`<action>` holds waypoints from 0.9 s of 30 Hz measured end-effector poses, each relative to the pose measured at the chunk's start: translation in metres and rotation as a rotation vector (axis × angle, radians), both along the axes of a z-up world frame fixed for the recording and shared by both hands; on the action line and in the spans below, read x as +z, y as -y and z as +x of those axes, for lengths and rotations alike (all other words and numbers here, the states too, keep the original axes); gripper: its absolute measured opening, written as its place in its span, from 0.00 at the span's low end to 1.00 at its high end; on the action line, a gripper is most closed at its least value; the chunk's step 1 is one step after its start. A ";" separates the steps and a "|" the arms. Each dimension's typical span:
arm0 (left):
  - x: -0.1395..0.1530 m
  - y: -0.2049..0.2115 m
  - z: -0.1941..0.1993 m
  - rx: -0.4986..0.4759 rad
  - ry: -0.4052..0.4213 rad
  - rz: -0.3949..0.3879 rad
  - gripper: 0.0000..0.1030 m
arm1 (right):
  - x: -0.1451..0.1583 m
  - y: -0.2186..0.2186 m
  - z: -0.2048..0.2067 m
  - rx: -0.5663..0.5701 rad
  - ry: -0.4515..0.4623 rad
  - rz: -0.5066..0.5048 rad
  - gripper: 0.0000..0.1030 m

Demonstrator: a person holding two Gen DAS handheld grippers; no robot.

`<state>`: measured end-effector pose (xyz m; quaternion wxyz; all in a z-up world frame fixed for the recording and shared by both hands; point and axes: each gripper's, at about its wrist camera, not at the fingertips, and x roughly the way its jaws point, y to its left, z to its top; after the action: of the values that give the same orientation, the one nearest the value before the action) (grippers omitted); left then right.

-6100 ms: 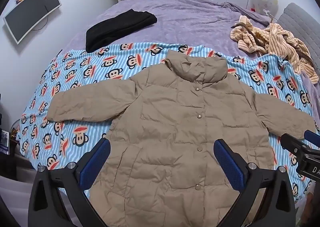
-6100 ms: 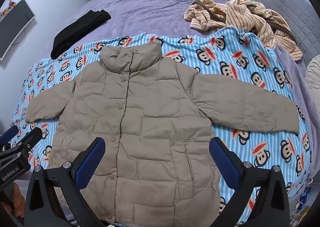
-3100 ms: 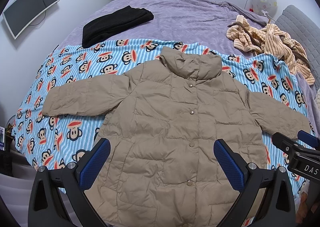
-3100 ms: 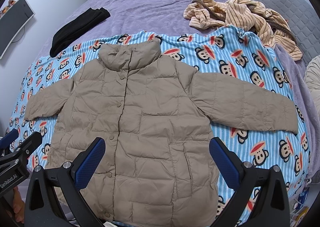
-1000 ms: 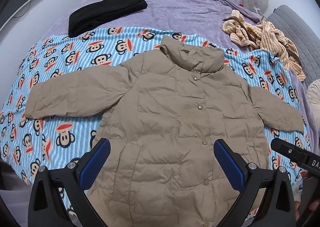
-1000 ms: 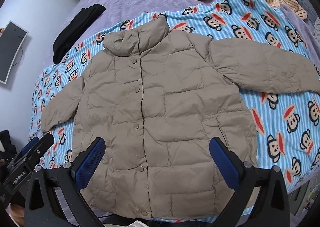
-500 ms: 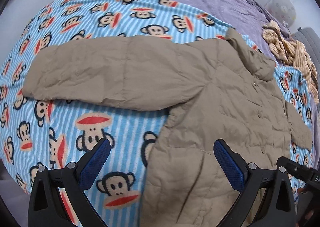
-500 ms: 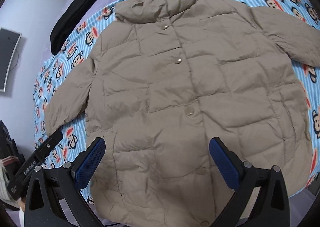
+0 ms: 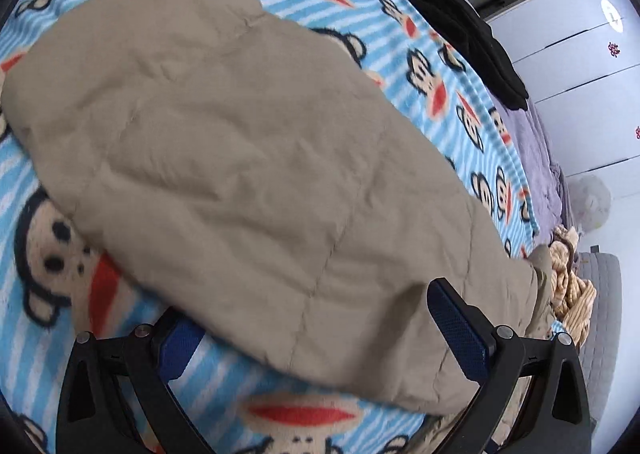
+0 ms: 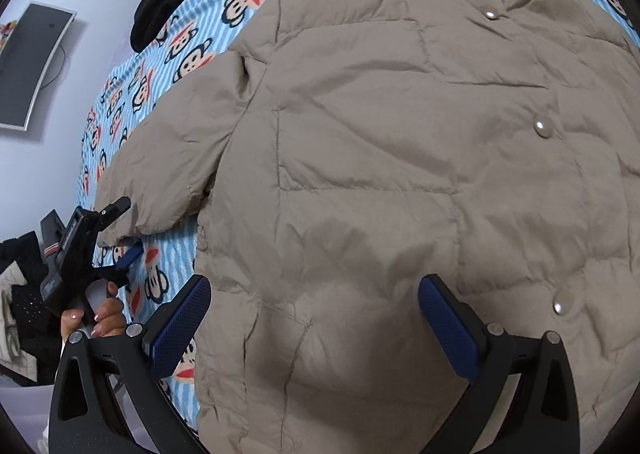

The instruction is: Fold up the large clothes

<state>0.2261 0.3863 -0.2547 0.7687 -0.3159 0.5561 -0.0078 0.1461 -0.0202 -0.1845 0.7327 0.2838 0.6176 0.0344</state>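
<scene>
A tan jacket [image 10: 400,158] is spread flat on a monkey-print blanket [image 9: 452,66], filling most of the right wrist frame. Its sleeve [image 9: 248,158] fills the centre of the left wrist frame. The left gripper [image 9: 320,330] is held with jaws spread, one on each side of the sleeve's edge at the bottom of the frame. The right gripper [image 10: 316,318] is held with jaws spread over the jacket body at lower centre. A black garment [image 9: 460,22] is seen at upper right.
</scene>
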 end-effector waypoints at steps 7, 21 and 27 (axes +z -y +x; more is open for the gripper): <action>0.011 0.008 0.049 0.010 0.051 0.092 0.12 | 0.007 -0.003 0.029 -0.004 0.102 0.023 1.00; 0.162 0.097 0.011 -0.327 0.473 0.387 0.09 | -0.025 -0.047 0.105 0.010 0.208 0.183 0.16; 0.187 0.217 -0.003 -0.590 0.595 0.343 0.09 | -0.057 -0.058 0.110 0.029 0.106 0.230 0.14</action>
<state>0.2232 0.1697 -0.0673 0.9012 0.0040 0.3705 -0.2247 0.2560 0.0374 -0.2416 0.7265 0.3547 0.5738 0.1306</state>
